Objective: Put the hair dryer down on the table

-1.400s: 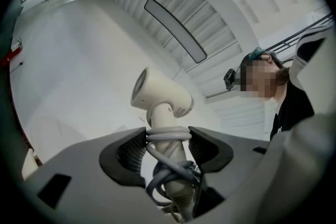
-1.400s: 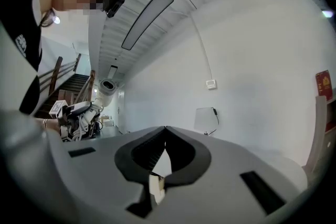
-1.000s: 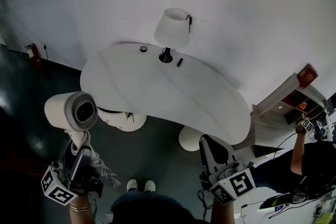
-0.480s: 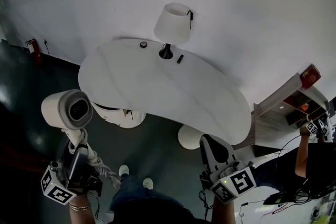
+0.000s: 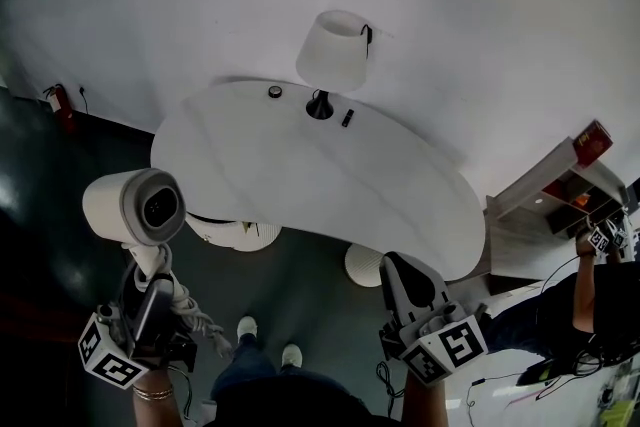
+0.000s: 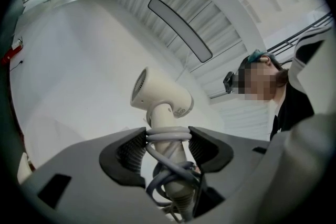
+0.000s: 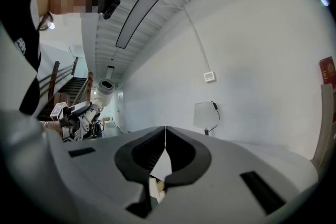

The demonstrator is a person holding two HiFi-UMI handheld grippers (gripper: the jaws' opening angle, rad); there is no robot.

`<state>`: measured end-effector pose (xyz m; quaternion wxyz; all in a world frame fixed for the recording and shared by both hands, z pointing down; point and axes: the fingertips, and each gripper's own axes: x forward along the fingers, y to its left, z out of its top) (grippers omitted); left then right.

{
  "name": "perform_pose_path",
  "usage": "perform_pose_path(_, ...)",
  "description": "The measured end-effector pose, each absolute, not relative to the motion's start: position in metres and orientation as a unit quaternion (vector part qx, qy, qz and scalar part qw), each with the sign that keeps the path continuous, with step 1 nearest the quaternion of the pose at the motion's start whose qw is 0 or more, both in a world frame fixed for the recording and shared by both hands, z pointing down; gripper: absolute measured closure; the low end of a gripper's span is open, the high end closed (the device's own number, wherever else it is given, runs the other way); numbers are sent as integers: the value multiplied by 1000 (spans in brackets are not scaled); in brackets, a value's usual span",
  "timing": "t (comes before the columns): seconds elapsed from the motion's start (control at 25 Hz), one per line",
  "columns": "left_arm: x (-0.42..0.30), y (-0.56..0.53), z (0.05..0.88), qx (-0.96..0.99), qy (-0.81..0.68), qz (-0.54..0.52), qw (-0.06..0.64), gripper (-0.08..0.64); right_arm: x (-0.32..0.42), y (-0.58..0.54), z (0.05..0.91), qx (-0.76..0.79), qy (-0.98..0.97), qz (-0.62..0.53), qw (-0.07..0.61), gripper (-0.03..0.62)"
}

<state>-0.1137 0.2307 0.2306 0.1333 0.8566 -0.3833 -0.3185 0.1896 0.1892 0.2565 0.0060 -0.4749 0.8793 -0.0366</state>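
While the white worktop (image 5: 300, 175) sits at 12 o'clock, carrying a lamp (image 5: 332, 50), nothing has been set down: by my reading the whole task remains. Hair dryer (image 5: 135, 208) in the air at 9 o'clock, off the worktop's near edge, barrel end toward the head camera. Left gripper (image 5: 150, 287) low at 7 o'clock, pointing up, jaws pinching the dryer's handle over its wound cord (image 6: 169, 135). Right gripper (image 5: 397, 273) at 5 o'clock, angled up toward the worktop, jaws pressed together, carrying nothing.
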Motion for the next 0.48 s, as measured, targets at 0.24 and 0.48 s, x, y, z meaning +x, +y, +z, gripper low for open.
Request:
perform_pose_path(0.24, -132, 202, 220, 861, -370, -316, 145, 298, 169, 168, 239, -486, 873, -41, 18, 574)
perform_pose_path(0.48, -150, 179, 213, 865, -362, -311, 154, 298, 148, 151, 229, -494, 868, -43, 18, 574)
